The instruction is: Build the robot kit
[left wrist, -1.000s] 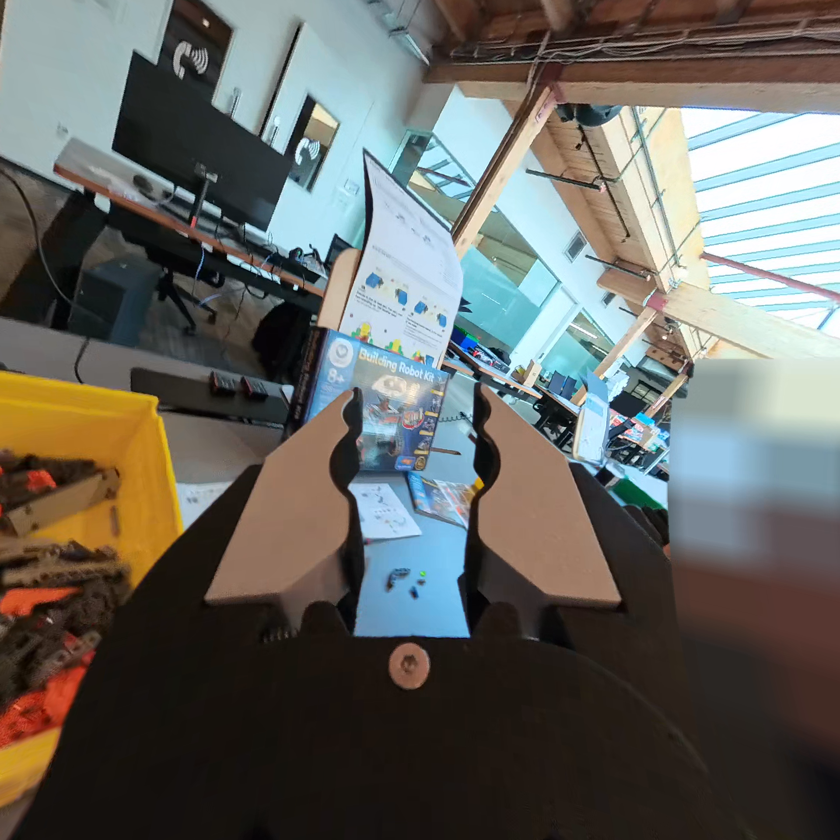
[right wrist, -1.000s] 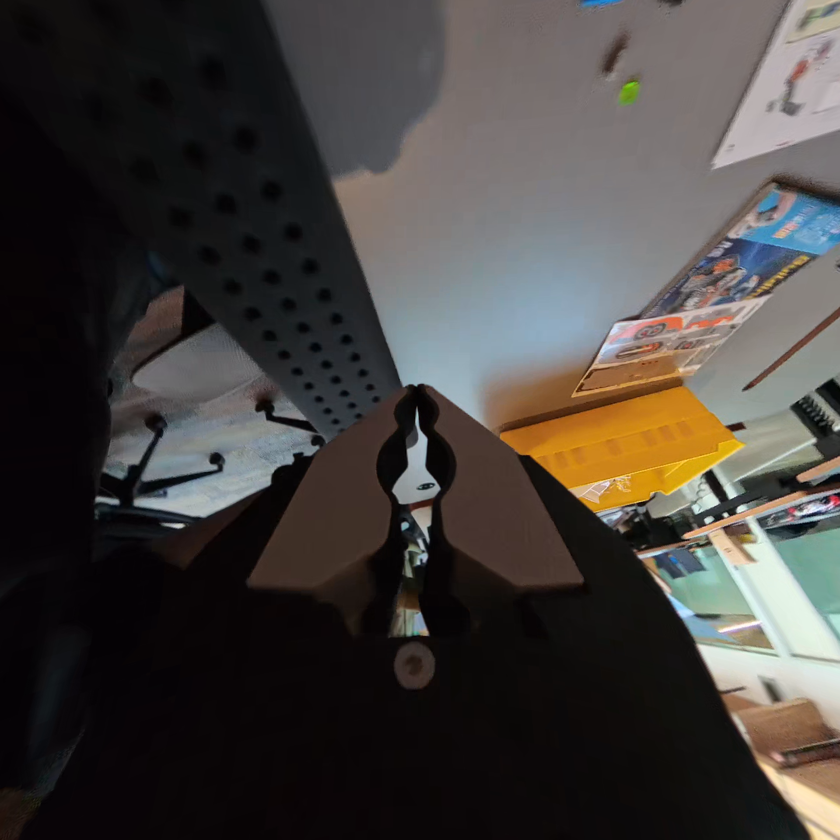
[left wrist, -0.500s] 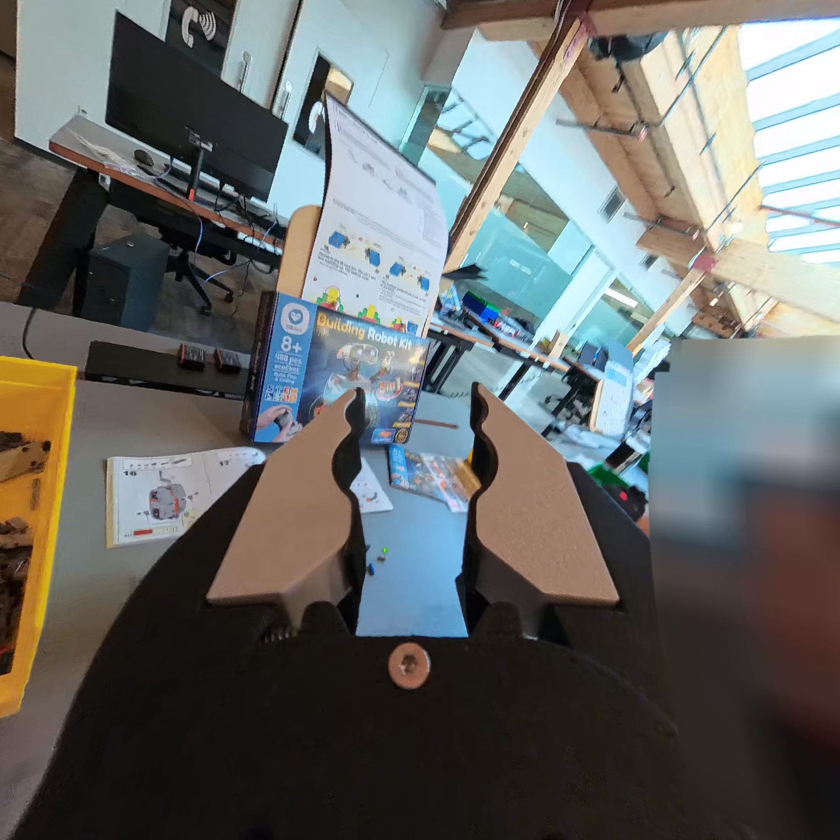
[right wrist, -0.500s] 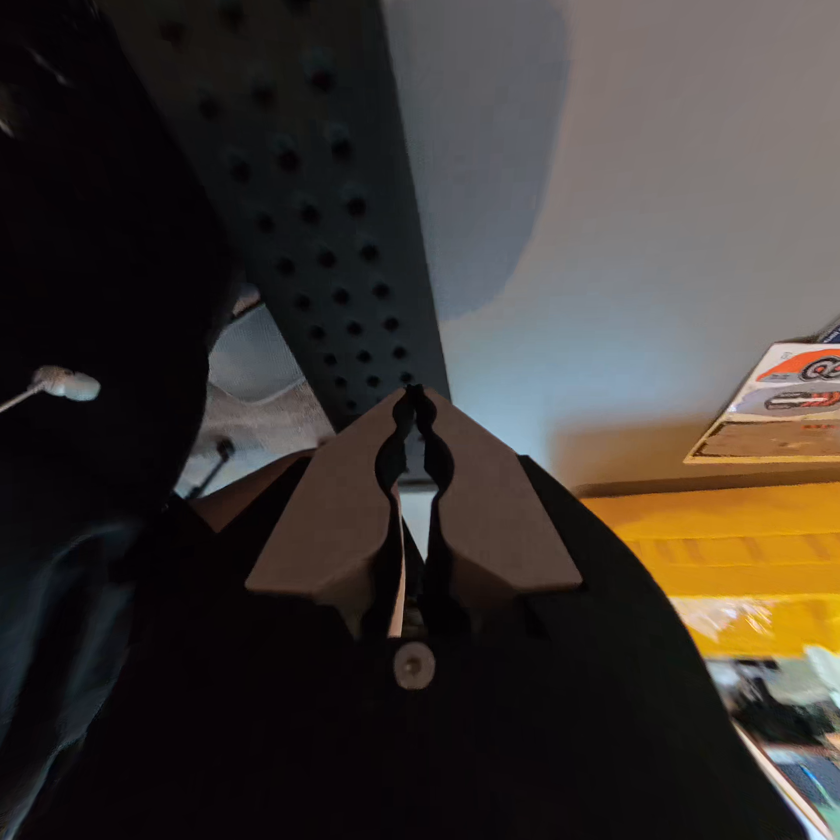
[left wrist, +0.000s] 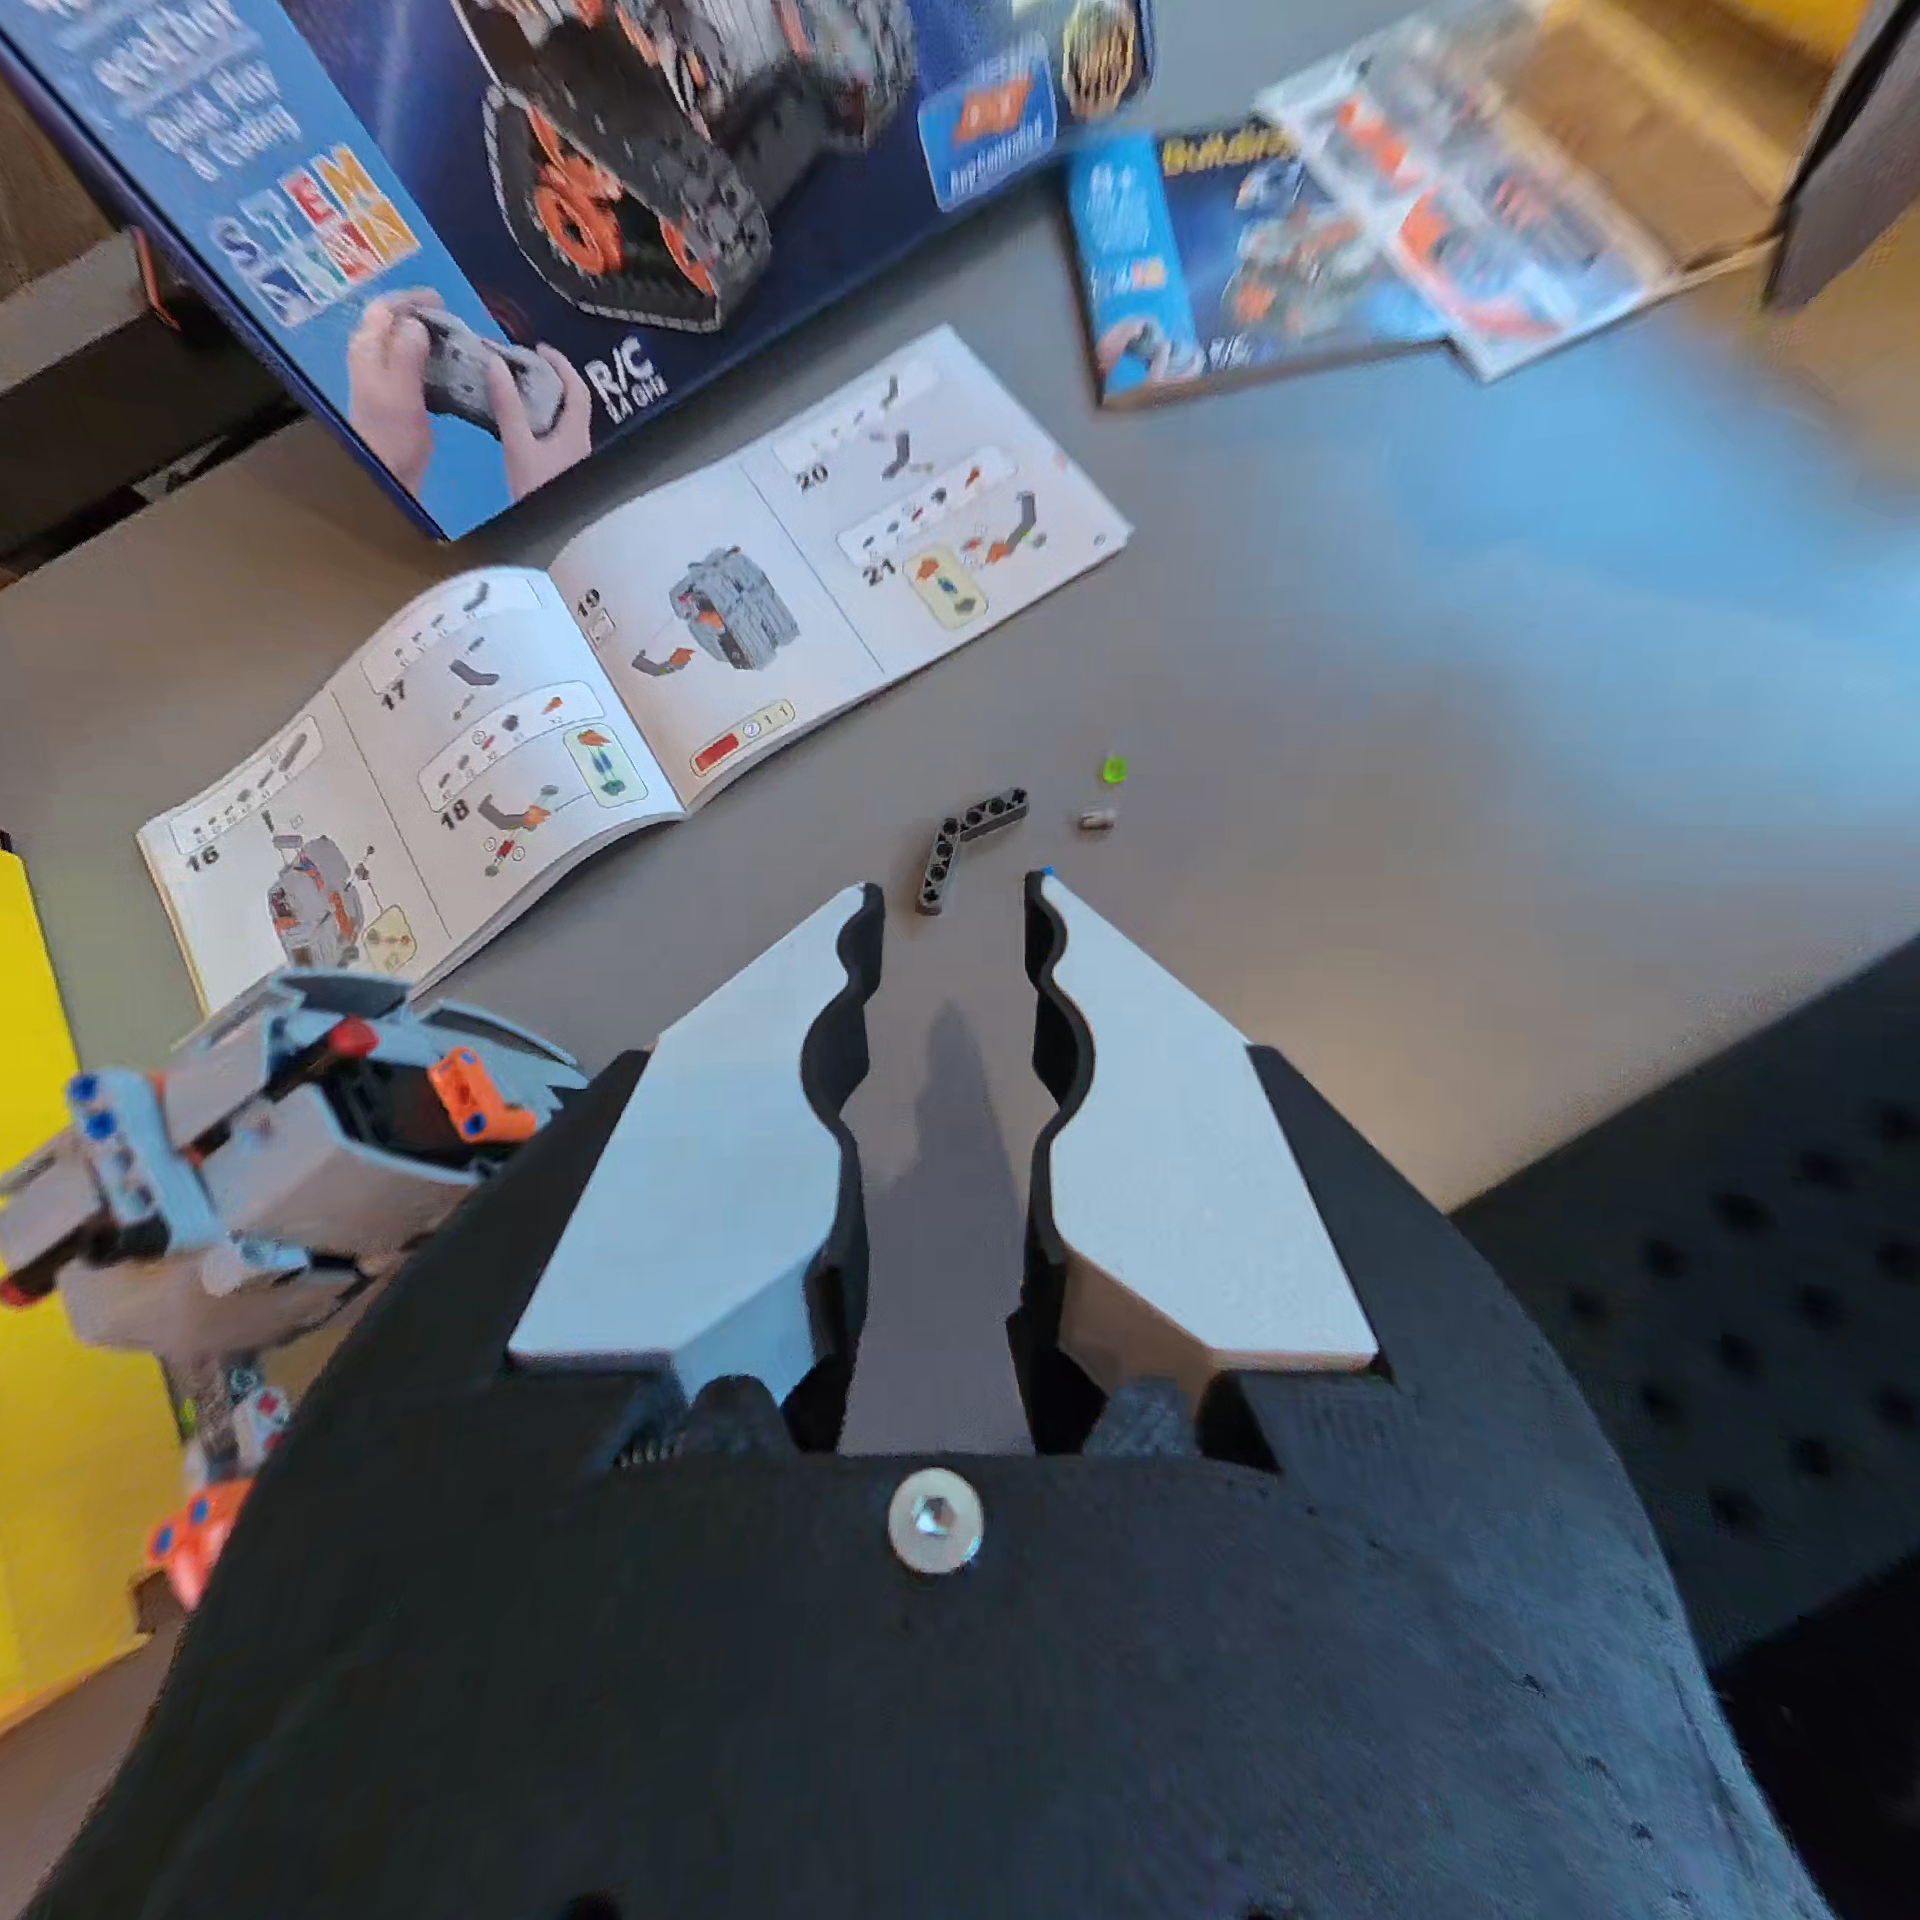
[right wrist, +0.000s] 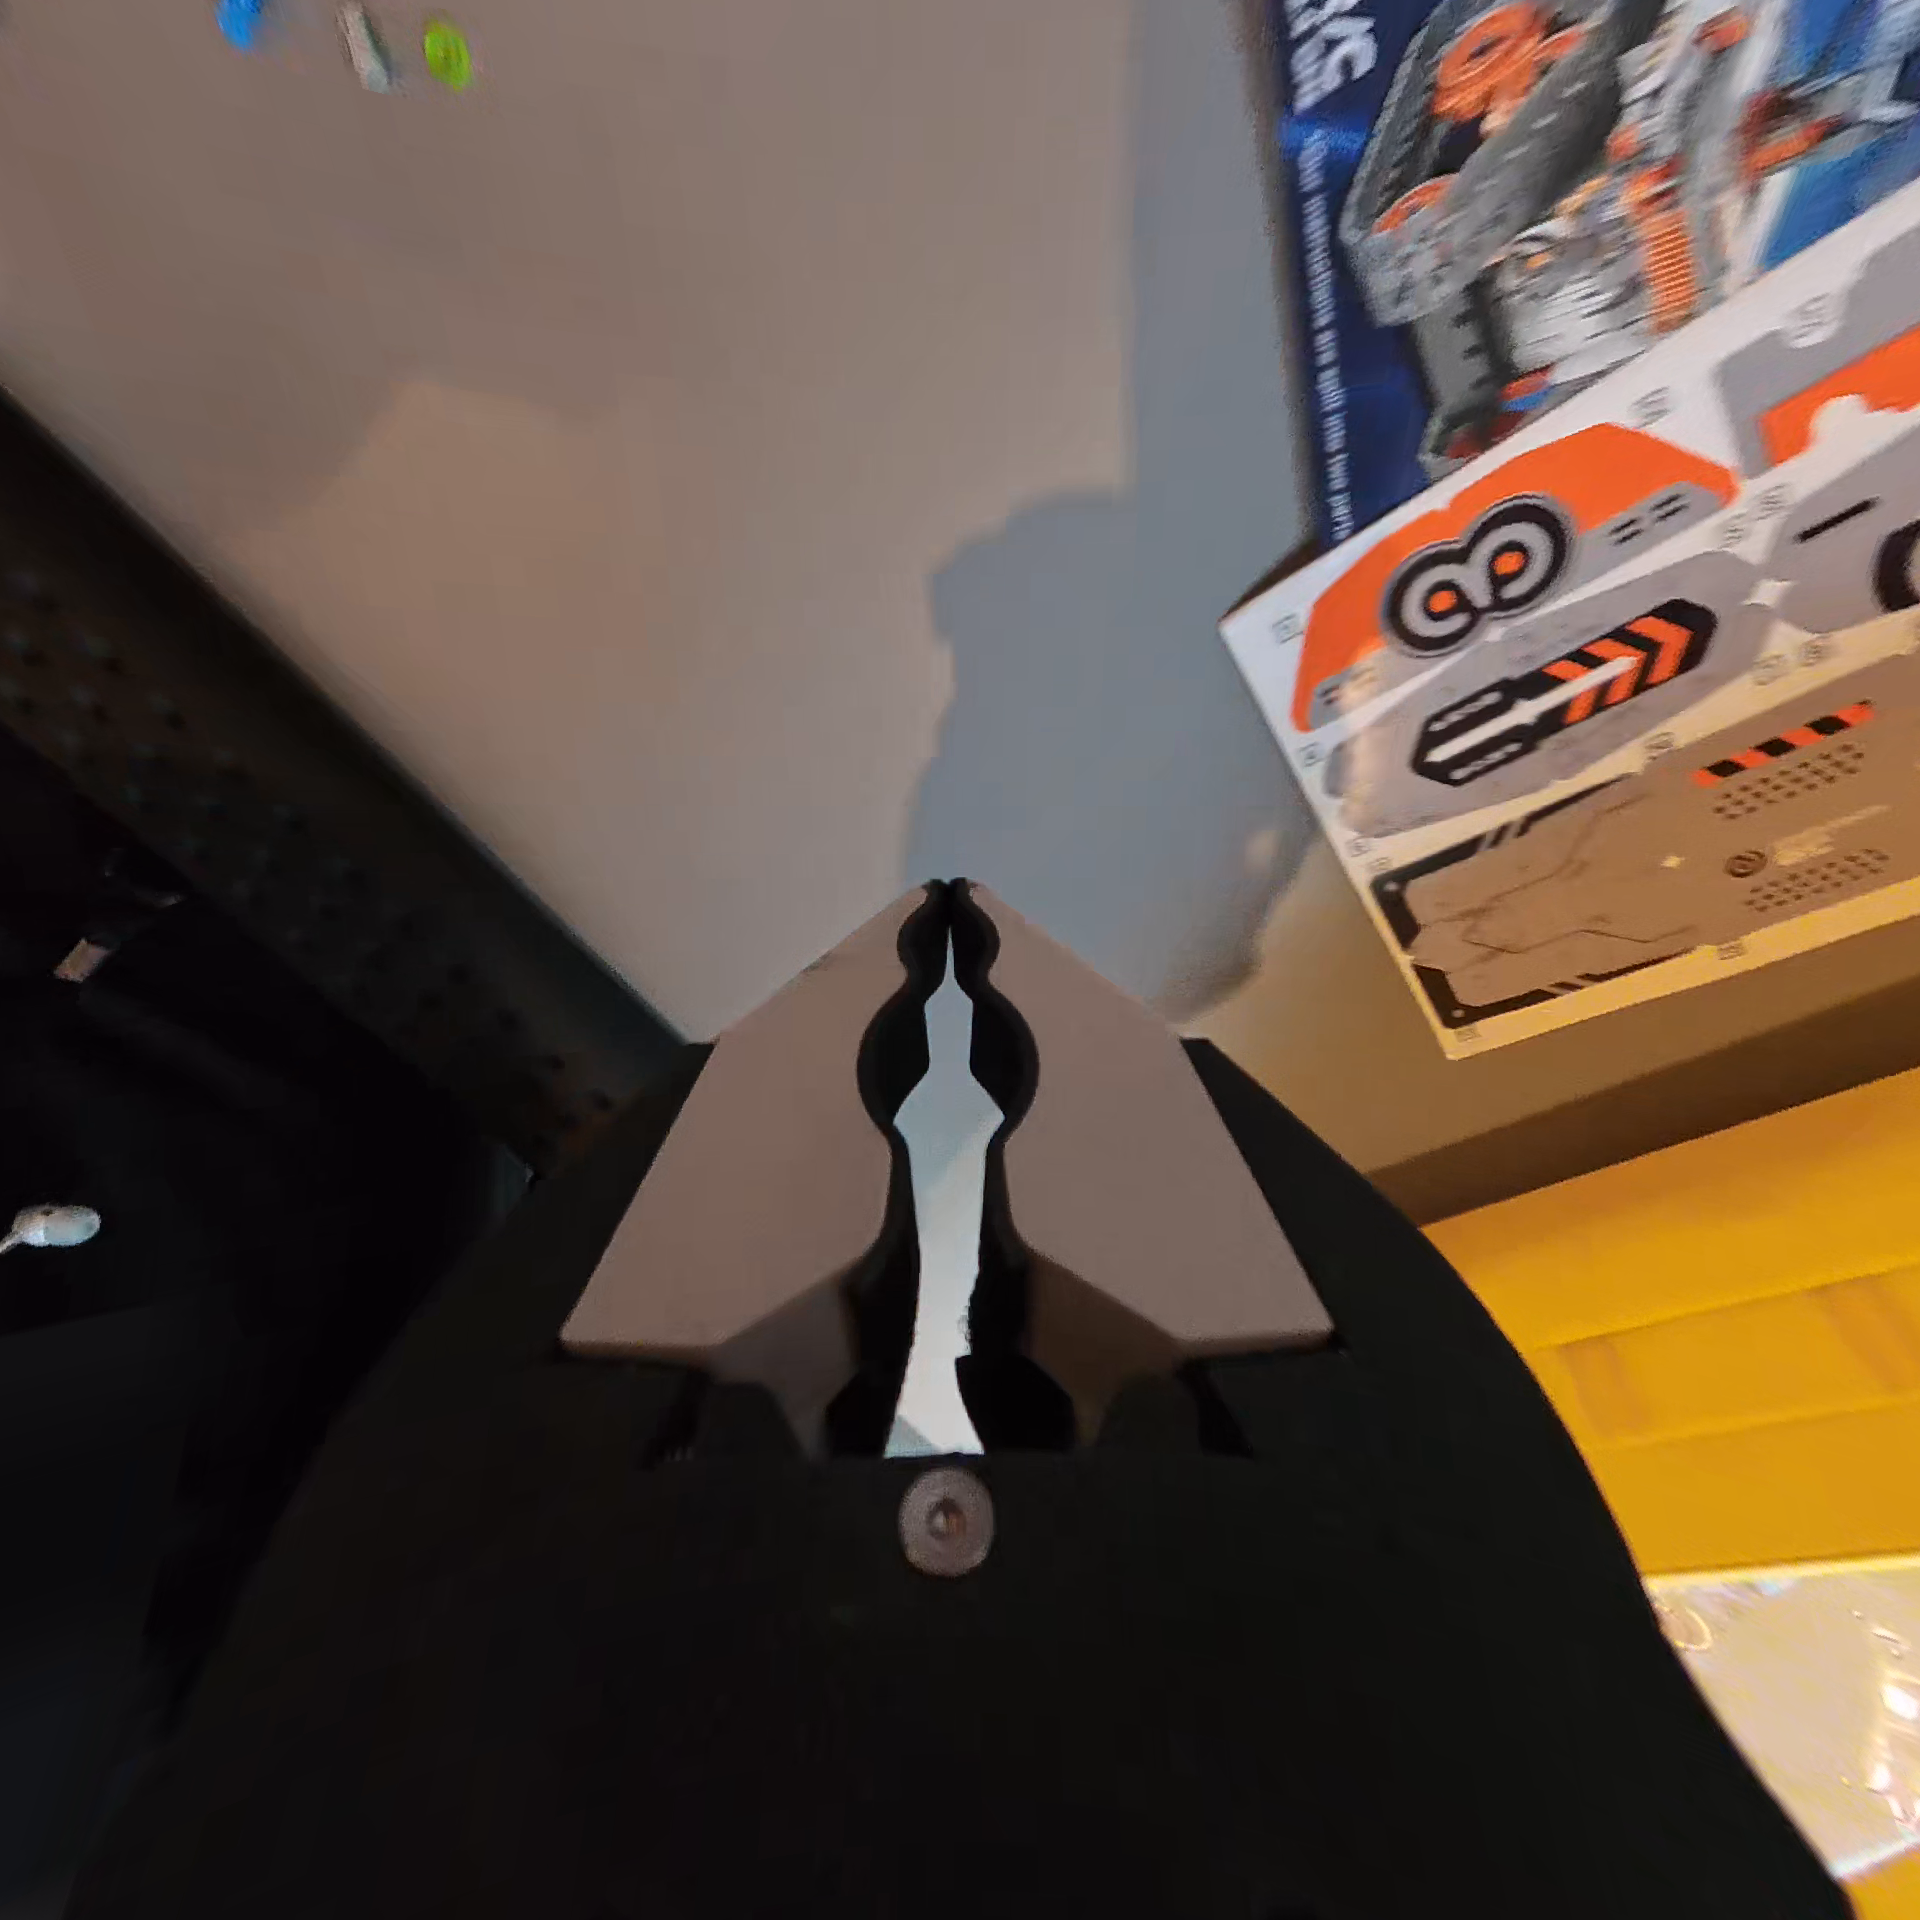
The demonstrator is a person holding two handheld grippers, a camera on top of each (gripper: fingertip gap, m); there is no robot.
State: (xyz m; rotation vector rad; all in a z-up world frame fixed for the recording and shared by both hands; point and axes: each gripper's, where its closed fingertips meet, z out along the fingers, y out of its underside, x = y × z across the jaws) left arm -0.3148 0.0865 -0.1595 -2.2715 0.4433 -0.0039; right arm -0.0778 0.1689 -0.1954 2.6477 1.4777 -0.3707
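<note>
my left wrist view is bright and mostly sharp, with bluish glare across the grey table (left wrist: 1558, 644) and blur along the top edge. my right wrist view is dimmer and motion-smeared; a soft shadow (right wrist: 1039, 707) lies ahead, and wide-angle bending shows at the borders.

My left wrist camera looks steeply down along my parted jaws at the grey worktop (left wrist: 1455, 727), close above it; my right wrist camera sits low and rolled, facing across the same worktop; both views share the blue kit box (left wrist: 436, 260) and green stud (left wrist: 1114, 770).
</note>
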